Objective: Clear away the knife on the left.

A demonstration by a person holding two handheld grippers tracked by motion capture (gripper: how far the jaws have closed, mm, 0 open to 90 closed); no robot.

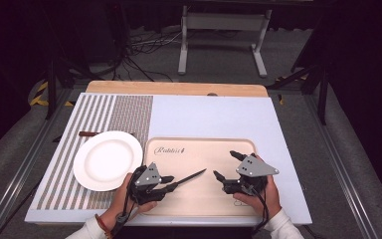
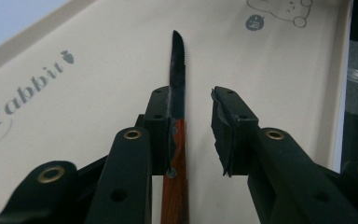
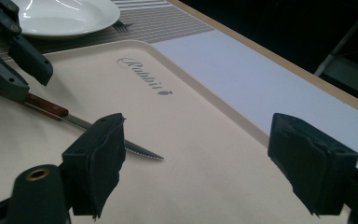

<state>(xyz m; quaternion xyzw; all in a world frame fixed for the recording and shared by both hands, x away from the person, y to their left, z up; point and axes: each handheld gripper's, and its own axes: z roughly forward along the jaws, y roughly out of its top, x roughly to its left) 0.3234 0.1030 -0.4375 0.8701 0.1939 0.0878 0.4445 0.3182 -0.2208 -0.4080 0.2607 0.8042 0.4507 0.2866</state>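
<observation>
At the far left a striped placemat (image 1: 99, 119) covers the white board (image 1: 219, 117), and a white plate (image 1: 107, 160) sits on it, with a brown handle (image 1: 87, 133) peeking out just beyond the plate's far rim; next comes the left gripper (image 1: 168, 182), low over the near-left part of the beige tray (image 1: 199, 144); in the left gripper view its 2 jaws stand apart, the knife (image 2: 177, 116) lying against the inner face of the left jaw while the right jaw stays clear of it, so nothing is pinched; the knife rests on the tray, red-brown handle between the jaws, serrated blade pointing toward the tray's middle; further right, the right gripper (image 1: 227, 165) hovers over the tray's right half, its 2 jaws spread wide with nothing between them.
</observation>
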